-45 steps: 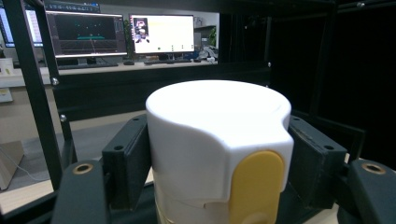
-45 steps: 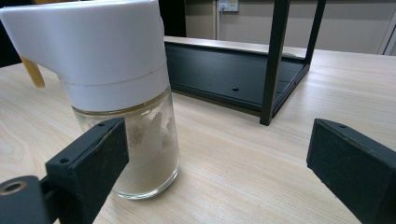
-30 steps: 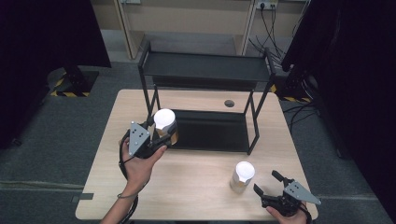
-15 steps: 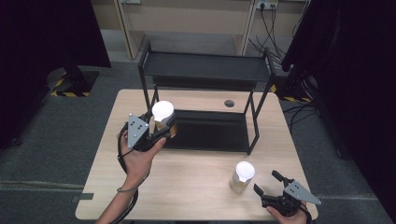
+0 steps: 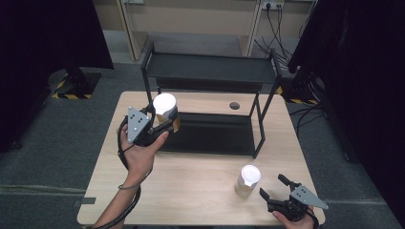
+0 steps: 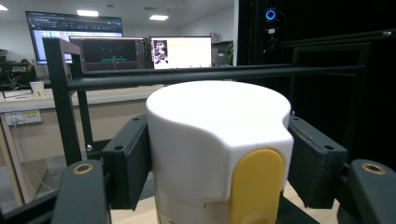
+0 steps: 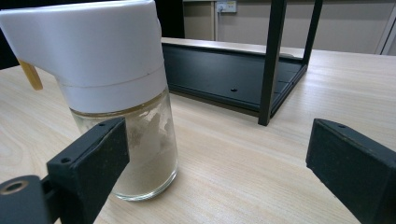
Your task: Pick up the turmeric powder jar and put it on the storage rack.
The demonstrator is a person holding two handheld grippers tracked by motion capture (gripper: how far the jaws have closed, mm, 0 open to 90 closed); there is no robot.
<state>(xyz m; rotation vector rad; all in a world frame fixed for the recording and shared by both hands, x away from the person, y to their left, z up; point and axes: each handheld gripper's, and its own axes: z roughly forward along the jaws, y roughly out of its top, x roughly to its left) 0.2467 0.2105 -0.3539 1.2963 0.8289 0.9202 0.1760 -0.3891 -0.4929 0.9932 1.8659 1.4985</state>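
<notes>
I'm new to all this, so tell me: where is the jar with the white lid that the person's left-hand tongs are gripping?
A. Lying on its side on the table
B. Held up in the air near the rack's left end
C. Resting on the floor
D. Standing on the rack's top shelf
B: the left tongs are clamped on the jar, holding it off the table beside the black rack.

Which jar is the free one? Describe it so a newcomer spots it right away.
Start at the wooden table and its black two-tier rack. In front of the rack, near the right claw, a white-capped glass jar stands on the wood. Unlike the lifted jar clamped in the left claw, nothing grips it.
</notes>
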